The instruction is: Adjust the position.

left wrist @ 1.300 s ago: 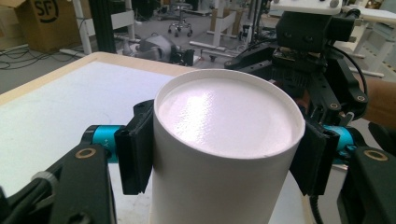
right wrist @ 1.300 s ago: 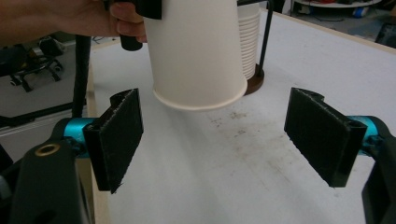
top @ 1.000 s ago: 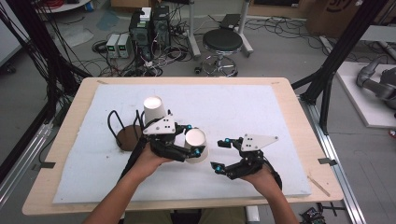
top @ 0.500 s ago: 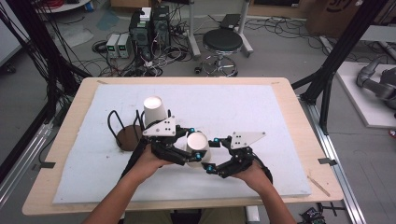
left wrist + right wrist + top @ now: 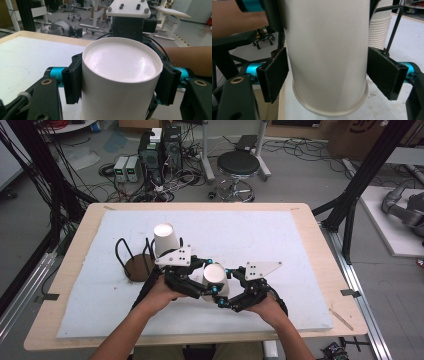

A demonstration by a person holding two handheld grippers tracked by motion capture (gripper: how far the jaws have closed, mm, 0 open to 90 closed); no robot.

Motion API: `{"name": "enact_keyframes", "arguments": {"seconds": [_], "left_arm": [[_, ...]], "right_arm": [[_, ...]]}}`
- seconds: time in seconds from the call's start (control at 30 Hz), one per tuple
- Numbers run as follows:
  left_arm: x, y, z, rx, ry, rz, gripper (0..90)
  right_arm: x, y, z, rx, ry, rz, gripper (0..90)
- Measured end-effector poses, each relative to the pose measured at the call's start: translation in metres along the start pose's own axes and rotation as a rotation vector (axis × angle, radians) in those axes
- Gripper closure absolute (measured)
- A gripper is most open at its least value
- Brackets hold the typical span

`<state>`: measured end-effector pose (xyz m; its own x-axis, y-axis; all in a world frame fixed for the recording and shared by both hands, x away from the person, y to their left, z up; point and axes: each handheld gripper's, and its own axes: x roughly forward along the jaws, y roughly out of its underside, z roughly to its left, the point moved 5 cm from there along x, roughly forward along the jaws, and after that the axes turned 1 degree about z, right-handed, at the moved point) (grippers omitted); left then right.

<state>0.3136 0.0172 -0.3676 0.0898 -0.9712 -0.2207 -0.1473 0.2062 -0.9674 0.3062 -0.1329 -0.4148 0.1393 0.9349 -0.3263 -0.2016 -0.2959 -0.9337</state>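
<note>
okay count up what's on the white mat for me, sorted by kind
Upside-down white paper cups, counting the stack as one and the cup held between the grippers: 2
Wire stand with a round brown base: 1
Handheld grippers, left and right: 2
Total: 5

Wire rack (image 5: 131,261), cup stack (image 5: 166,240), black stool (image 5: 238,166).

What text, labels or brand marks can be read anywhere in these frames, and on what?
None readable.
White cup, held upside down in the left gripper: plain, no print.
Stack of cups on the table: plain.
Cardboard box on the floor, top right of the high view: dark printed marks, cut off and too blurred to read.
Grey boxes on the floor: front panels too small to read.
</note>
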Motion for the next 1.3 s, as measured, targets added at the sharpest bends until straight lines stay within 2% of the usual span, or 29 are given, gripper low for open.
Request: {"name": "enact_keyframes", "arguments": {"seconds": [0.27,0.3,0.53,0.67,0.9,0.93,1.0,1.03,1.07,1.17,1.2,1.27,1.3], "left_arm": [[0.004,-0.002,-0.002,0.003,0.019,-0.007,34.1],[0.003,-0.002,-0.002,-0.001,0.024,-0.014,34.2],[0.0,-0.003,-0.001,-0.005,0.019,-0.026,34.9],[-0.002,-0.002,-0.001,-0.008,0.019,-0.027,35.1],[-0.005,0.003,-0.001,-0.007,0.019,-0.003,34.3],[-0.005,0.003,-0.001,-0.012,0.003,0.004,32.3],[-0.006,0.004,0.0,-0.022,-0.008,0.012,20.0],[-0.006,0.004,0.001,-0.046,-0.013,0.016,20.0],[-0.008,0.006,0.002,-0.049,-0.023,0.028,16.6],[-0.01,0.007,0.002,-0.048,-0.023,0.037,16.6],[-0.011,0.008,0.001,-0.042,-0.026,0.054,16.6],[-0.012,0.009,0.002,-0.033,-0.028,0.068,16.6],[-0.012,0.009,0.002,-0.033,-0.028,0.068,16.6]], "right_arm": [[0.003,0.001,0.0,-0.003,-0.009,-0.004,20.8],[0.002,0.001,0.0,-0.008,-0.017,-0.011,25.0],[-0.001,0.001,0.0,-0.022,-0.013,-0.034,30.1],[-0.002,0.0,0.0,-0.029,-0.008,-0.025,32.4],[-0.002,-0.002,0.002,-0.056,-0.017,0.057,34.3],[-0.002,-0.003,0.001,-0.06,-0.015,0.063,34.3],[-0.004,-0.003,0.001,-0.061,-0.01,0.079,34.3],[-0.004,-0.003,0.001,-0.061,-0.01,0.079,34.3],[-0.006,-0.003,0.0,-0.071,-0.003,0.115,34.3],[-0.008,-0.004,0.0,-0.092,0.008,0.173,34.2],[-0.008,-0.005,0.0,-0.094,0.01,0.18,34.2],[-0.01,-0.007,-0.002,-0.121,0.027,0.233,34.2],[-0.01,-0.007,-0.002,-0.121,0.027,0.233,34.2]]}}
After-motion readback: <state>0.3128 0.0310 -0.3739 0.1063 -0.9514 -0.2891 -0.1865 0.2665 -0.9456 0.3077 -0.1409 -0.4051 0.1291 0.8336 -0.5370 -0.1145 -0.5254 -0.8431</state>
